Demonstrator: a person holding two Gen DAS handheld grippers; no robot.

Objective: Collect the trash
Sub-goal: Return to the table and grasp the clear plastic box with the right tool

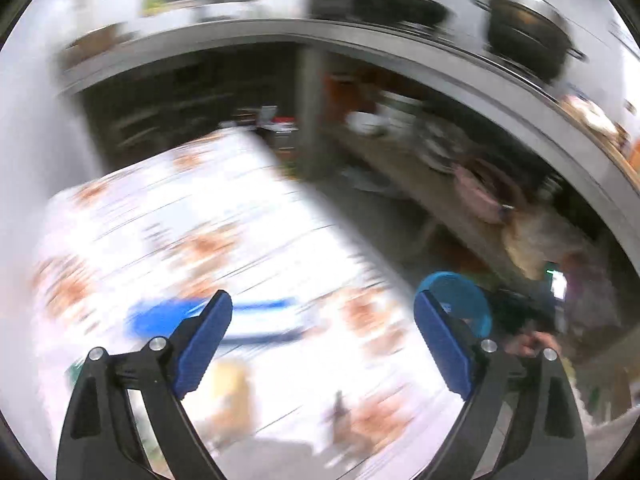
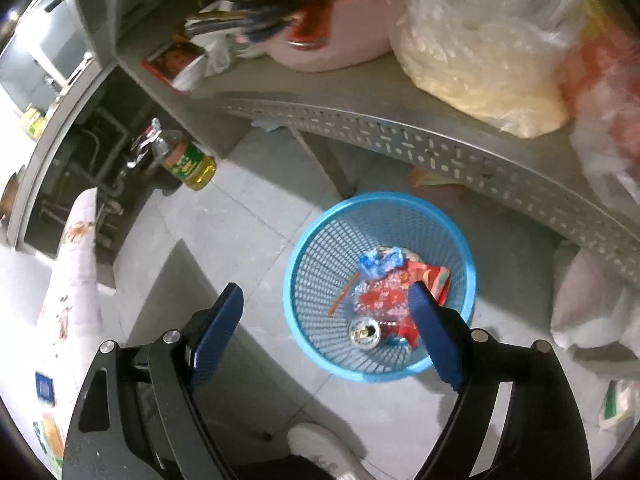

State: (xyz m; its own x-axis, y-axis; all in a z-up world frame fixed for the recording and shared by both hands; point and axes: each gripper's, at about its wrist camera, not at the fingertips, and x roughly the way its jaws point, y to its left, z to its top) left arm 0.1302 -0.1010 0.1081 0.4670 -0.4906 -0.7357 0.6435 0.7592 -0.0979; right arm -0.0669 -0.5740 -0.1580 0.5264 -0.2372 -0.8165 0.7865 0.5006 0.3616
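My right gripper [image 2: 326, 300] is open and empty, held above a light blue mesh waste basket [image 2: 316, 248] on the tiled floor. In the basket lie a crumpled blue wrapper [image 2: 380, 262], a red wrapper [image 2: 384, 298] and a drink can [image 2: 364, 332]. My left gripper [image 1: 322, 312] is open and empty above a table with a white, orange-flowered cloth [image 1: 192, 220]; that view is motion-blurred. A blue and white item [image 1: 256, 316] lies on the cloth ahead of the left fingers. The basket's rim [image 1: 460, 280] shows behind the left gripper's right finger.
A perforated metal shelf [image 2: 420, 144] overhangs the basket, carrying a pink tub [image 2: 340, 40] and plastic bags [image 2: 480, 60]. An oil bottle [image 2: 188, 162] stands on the floor. The table edge [image 2: 76, 264] is at left. A white shoe [image 2: 324, 448] is below. Pots [image 1: 524, 32] sit on a counter.
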